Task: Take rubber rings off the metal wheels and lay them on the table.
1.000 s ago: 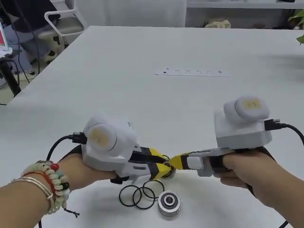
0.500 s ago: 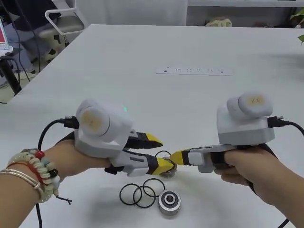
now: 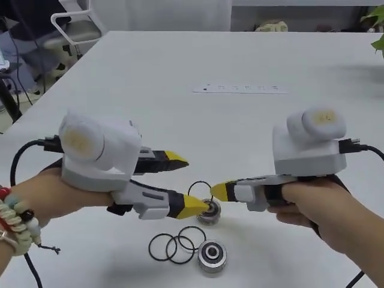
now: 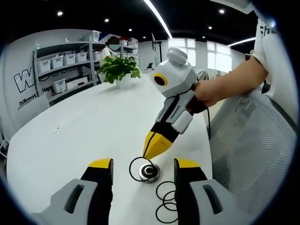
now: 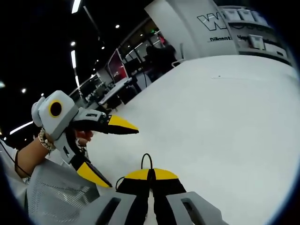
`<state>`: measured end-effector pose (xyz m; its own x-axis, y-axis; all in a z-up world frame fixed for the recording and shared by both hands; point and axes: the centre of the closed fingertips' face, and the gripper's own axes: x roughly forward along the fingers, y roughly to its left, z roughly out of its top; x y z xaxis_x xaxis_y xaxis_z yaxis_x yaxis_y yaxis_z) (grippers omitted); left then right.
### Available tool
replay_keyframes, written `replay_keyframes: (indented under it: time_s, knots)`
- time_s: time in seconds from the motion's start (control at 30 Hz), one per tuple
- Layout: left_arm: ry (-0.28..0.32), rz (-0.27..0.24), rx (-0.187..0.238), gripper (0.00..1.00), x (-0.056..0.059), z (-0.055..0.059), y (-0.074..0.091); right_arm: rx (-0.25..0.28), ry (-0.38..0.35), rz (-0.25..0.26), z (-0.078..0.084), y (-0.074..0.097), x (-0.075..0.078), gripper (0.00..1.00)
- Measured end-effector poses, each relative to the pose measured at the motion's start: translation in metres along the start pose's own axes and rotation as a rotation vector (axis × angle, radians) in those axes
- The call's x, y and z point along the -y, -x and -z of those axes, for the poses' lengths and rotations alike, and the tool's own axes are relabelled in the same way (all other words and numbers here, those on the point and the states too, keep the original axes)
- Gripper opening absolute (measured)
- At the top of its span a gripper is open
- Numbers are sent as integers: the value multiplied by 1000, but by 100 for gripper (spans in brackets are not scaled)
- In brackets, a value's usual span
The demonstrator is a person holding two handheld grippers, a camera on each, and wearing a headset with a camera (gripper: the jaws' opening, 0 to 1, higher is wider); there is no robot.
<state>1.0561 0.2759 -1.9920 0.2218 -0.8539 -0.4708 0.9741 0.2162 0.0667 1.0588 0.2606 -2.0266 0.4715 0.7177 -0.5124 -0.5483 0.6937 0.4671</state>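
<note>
The jaws of the left gripper (image 3: pixel 185 183) are held wide apart and nothing is clamped between them. A metal wheel (image 3: pixel 210 212) is seen just beyond their yellow tips, in line with the gap; in the left gripper view it (image 4: pixel 149 172) lies ahead of the opening, clear of both tips.

The jaws of the right gripper (image 3: pixel 217 191) are pressed together on a rubber ring (image 3: pixel 200 182) – in the right gripper view a thin black loop (image 5: pixel 146 154) is seen rising from between the closed tips. The ring's lower part meets the wheel; whether it is seated on the rim cannot be told.

Three loose rings (image 3: pixel 177 246) are laid overlapping on the table (image 3: pixel 240 132) below the left jaws – a second wheel (image 3: pixel 212 254) is set just beside them.
</note>
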Motion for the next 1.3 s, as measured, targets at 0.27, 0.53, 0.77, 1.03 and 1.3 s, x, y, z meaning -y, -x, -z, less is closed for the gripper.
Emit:
replay_keyframes:
  time_s: [0.27,0.53,0.77,1.03,1.3]
  knots:
    - [-46,17,8,62,10,-17,25,-7,28,-12,1,0,-9,0]
    - [-19,-30,51,75,16,-23,57,-20,55,-43,1,-4,-17,0]
    - [-24,-69,9,77,24,-10,76,-16,66,-69,-2,-5,-24,0]
    - [13,-137,-5,78,24,8,95,-32,79,-99,2,-7,-34,0]
    - [77,-176,-32,79,31,34,107,-57,87,-128,8,-12,-42,0]
